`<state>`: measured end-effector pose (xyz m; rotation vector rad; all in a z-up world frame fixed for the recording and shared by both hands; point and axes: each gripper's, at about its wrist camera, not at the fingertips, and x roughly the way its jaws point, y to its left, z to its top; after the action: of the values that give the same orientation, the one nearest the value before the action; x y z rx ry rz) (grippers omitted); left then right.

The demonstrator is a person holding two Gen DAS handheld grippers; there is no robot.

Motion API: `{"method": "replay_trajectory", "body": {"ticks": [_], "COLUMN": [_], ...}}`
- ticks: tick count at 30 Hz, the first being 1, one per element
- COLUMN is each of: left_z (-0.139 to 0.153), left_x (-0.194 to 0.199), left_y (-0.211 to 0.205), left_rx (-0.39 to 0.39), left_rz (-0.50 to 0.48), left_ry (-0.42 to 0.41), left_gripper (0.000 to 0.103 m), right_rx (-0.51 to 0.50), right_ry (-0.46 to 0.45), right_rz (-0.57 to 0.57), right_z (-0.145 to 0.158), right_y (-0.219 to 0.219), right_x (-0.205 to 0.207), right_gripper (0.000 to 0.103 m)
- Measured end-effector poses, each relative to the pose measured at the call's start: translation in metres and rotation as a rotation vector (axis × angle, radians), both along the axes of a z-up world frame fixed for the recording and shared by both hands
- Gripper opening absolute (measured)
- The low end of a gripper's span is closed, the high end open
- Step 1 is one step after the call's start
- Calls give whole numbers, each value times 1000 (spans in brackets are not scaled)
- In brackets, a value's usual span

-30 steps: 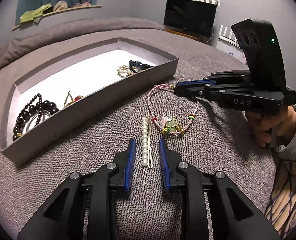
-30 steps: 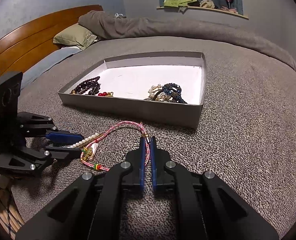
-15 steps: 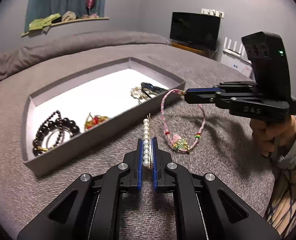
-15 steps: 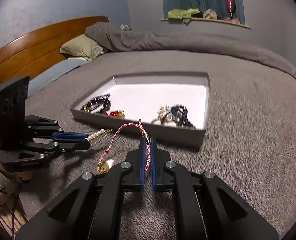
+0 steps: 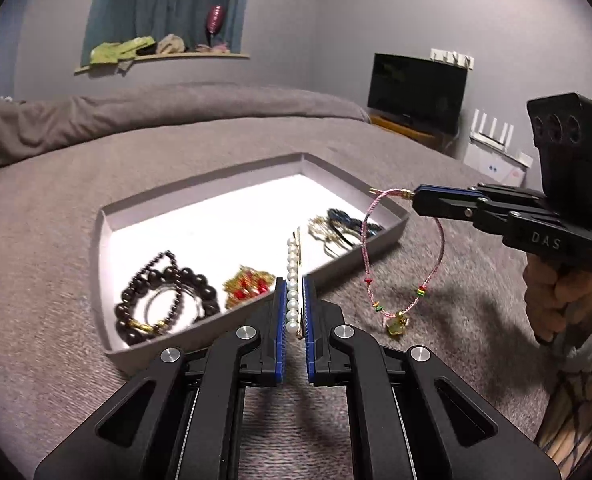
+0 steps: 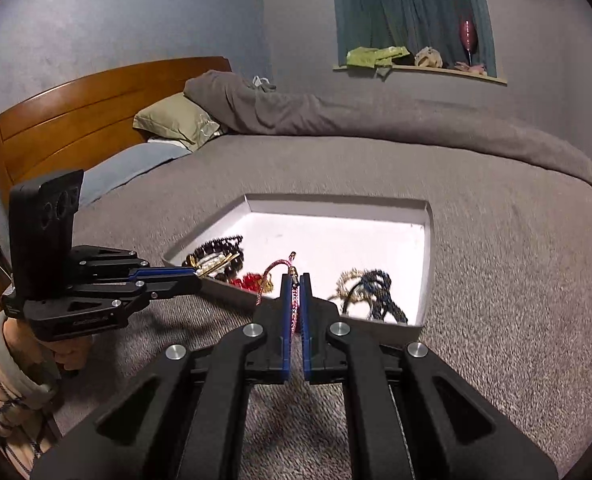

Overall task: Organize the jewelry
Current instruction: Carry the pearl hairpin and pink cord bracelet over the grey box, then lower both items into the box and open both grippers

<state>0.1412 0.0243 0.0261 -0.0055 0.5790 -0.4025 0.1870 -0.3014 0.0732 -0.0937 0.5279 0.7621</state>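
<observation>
Pearl clip (image 5: 293, 280) now lifted, pink bracelet (image 5: 400, 256) raised too

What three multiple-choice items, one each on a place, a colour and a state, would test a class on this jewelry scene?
1. Where do the dark beads lie?
A. in the box
B. on the blanket
C. on the sill

2. What colour is the cord bracelet?
A. blue
B. pink
C. white

3. How is the left gripper?
A. wide open
B. shut on nothing
C. shut on the pearl pin

Key: 1 A, the beads rest on the box's white floor. 2 B, the cord hanging from the right gripper is pink. 3 C, both pads press the row of pearls.
</observation>
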Motion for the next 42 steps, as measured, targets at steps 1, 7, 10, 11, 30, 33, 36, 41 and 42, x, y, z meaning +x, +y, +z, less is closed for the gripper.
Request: {"method": "replay_trajectory", "body": {"ticks": [1,7,10,11,30,33,36,41,42], "left_z": [1,7,8,8,-10,-12,-13,-16,-17], "left_x": [0,10,19,22,55,56,56,57,57], "left_y": [2,21,28,30,42,42,41,39,38], "left_rx": [-2,-24,-36,-38,-31,-28,-26,-20,-18], "left_rz": [8,64,94,104,175,178,180,178,177], "left_ry": [-5,-20,-21,-21,21,23,25,32,35], "left_gripper": [9,9,9,9,9,9,9,9,9], "right_rx": [4,49,84,95,276,278,267,227,216], "right_ry": [-3,-42,-58,-61,-12,-17,-29,19,35], "right_rz": [2,-8,-33,-43,-146,-139,-135,-140,-142], "right_z": [2,19,27,29,22,26,27,13,9], "right_y": [1,6,4,3,-26,-24,-20,-12,-11], "right_x": [0,5,13,16,66,65,62,70,72], "right_gripper": [4,4,4,4,4,4,4,4,4]}}
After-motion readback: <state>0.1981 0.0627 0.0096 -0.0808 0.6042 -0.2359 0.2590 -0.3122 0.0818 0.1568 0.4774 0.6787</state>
